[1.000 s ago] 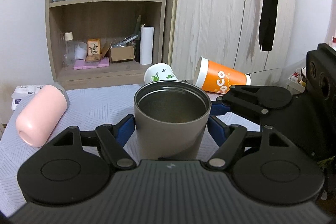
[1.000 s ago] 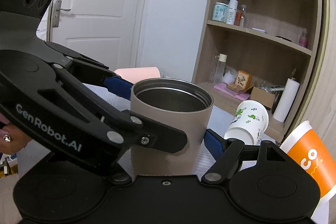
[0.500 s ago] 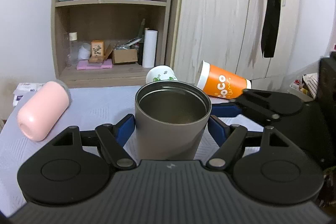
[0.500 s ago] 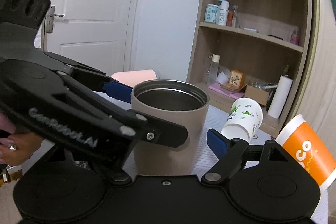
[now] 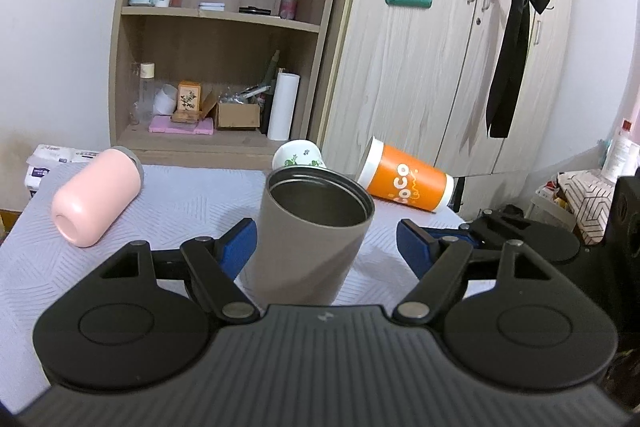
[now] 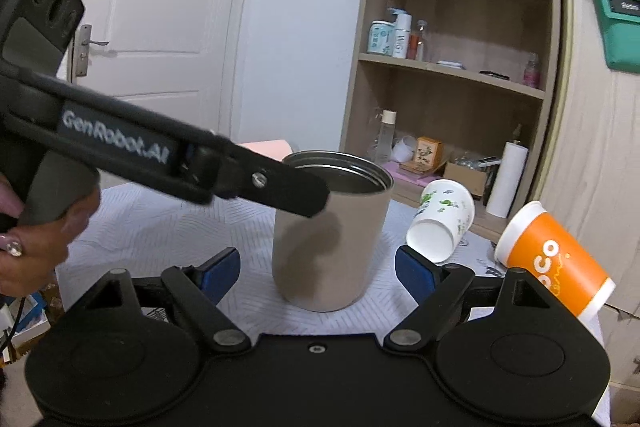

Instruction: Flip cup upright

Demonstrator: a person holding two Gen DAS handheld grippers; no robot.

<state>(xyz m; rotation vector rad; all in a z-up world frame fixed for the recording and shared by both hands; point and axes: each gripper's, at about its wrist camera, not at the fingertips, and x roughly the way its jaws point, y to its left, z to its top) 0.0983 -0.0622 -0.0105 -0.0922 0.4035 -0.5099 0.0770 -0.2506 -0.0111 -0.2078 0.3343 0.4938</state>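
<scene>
Left claw (image 5: 326, 245): open, blue pads spread either side of the grey cup, the left pad just beside its wall, the right pad apart from it.
Right claw (image 6: 318, 269): open, both pads clear of the cup.
Grey cup (image 6: 330, 233): upright on the tabletop (image 5: 192, 203), mouth up, metal inside showing; nothing grips it.
Pink cup (image 5: 96, 199): lying on its side, left part of the tabletop.
White cup with green print (image 6: 442, 225): on its side behind the grey cup.
Orange cup (image 5: 408, 185): on its side near the far right edge.
Background: wooden shelf (image 5: 224, 15) with bottles and boxes.
</scene>
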